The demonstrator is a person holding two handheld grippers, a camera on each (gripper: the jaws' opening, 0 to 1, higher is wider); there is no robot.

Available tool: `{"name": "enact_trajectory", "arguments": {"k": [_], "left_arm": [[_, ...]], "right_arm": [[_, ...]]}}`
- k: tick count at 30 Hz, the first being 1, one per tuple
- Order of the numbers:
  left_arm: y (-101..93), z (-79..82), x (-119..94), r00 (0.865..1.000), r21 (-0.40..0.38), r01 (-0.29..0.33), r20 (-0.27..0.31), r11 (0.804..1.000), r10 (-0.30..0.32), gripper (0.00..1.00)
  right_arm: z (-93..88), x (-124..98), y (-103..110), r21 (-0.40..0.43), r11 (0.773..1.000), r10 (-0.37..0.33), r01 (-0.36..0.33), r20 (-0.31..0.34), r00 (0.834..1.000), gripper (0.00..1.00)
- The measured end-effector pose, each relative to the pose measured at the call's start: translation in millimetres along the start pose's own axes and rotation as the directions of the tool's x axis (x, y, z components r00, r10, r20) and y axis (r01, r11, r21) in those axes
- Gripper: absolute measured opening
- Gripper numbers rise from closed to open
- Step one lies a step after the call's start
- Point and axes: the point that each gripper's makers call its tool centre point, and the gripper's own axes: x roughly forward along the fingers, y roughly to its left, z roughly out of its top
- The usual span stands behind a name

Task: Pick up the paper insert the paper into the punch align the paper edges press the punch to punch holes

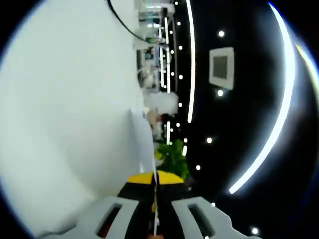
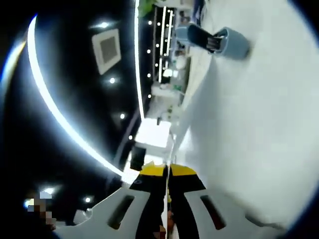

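My left gripper (image 1: 155,180), with yellow and black tips, is shut on a thin white sheet of paper (image 1: 156,199) that I see edge-on as a fine line between the jaws. My right gripper (image 2: 168,172) is likewise shut on the paper (image 2: 170,154), which runs forward from its tips as a thin pale edge. A blue-grey hole punch (image 2: 222,42) with a dark top part sits on the white table (image 2: 259,124), far ahead of the right gripper and off to the right. Both views are rolled sideways.
The white table (image 1: 65,109) spreads across the left of the left gripper view, with a black cable (image 1: 122,22) lying at its far end. A green plant (image 1: 174,159) and cluttered shelves (image 2: 169,69) stand beyond. Dark ceiling with light strips (image 1: 279,124) lies opposite.
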Motion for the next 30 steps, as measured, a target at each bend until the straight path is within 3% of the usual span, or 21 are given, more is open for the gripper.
{"name": "enact_trajectory", "arguments": {"k": [3,6,7,9,13,15,17,20,22,24,25,26,27,29,30], "left_arm": [[0.8,-0.1,1,1.000,0.010,-0.005,-0.004,1.000,0.005,0.04],[1.3,1.1,1,1.000,0.012,-0.009,0.003,1.000,0.009,0.04],[1.7,1.9,1,1.000,0.015,-0.011,0.009,1.000,0.011,0.04],[1.7,2.7,2,1.000,0.019,-0.012,0.013,1.000,0.012,0.04],[2.8,3.6,2,1.000,0.022,-0.020,0.015,1.000,0.020,0.04],[3.7,4.6,3,0.999,0.028,-0.027,0.019,0.999,0.026,0.04],[3.8,4.8,3,0.999,0.029,-0.027,0.017,0.999,0.027,0.04],[4.2,5.7,4,0.999,0.025,-0.029,0.015,0.999,0.028,0.04],[4.2,5.8,4,0.999,0.024,-0.029,0.015,0.999,0.029,0.04],[4.2,5.8,4,0.999,0.024,-0.029,0.015,0.999,0.029,0.04],[4.2,6.1,4,0.999,0.023,-0.030,0.017,0.999,0.030,0.04],[4.3,6.6,4,0.999,0.023,-0.031,0.020,0.999,0.030,0.04],[4.4,6.9,4,0.999,0.023,-0.031,0.022,0.999,0.031,0.04],[4.2,6.9,4,0.999,0.023,-0.031,0.023,0.999,0.031,0.04],[4.2,6.8,4,0.999,0.023,-0.031,0.022,0.999,0.030,0.04]], "right_arm": [[2.1,-4,-2,-0.145,0.989,-0.041,0.038,-0.015,0.999,0.08],[12.0,-10,-7,-0.308,0.946,-0.102,0.098,0.003,0.995,0.14],[17.8,-18,-8,-0.404,0.904,-0.145,0.140,0.017,0.989,0.16],[28.1,-26,-10,-0.510,0.839,-0.183,0.188,0.060,0.981,0.20],[45.9,-42,-9,-0.661,0.704,-0.220,0.261,0.146,0.964,0.28],[60.3,-53,-12,-0.724,0.604,-0.265,0.333,0.211,0.941,0.29],[76.7,-63,-10,-0.800,0.461,-0.276,0.383,0.282,0.919,0.30],[92.3,-72,-10,-0.851,0.282,-0.301,0.443,0.361,0.883,0.30],[101.1,-73,-14,-0.862,0.194,-0.318,0.468,0.396,0.861,0.34],[104.5,-70,-20,-0.857,0.184,-0.335,0.481,0.405,0.851,0.37],[106.6,-68,-25,-0.859,0.168,-0.349,0.484,0.408,0.844,0.37],[109.8,-68,-30,-0.857,0.137,-0.367,0.497,0.422,0.829,0.38],[113.2,-67,-36,-0.858,0.085,-0.392,0.506,0.438,0.809,0.38],[113.8,-61,-40,-0.866,0.057,-0.399,0.497,0.437,0.806,0.38],[113.5,-59,-41,-0.866,0.062,-0.398,0.497,0.435,0.808,0.38]]}}
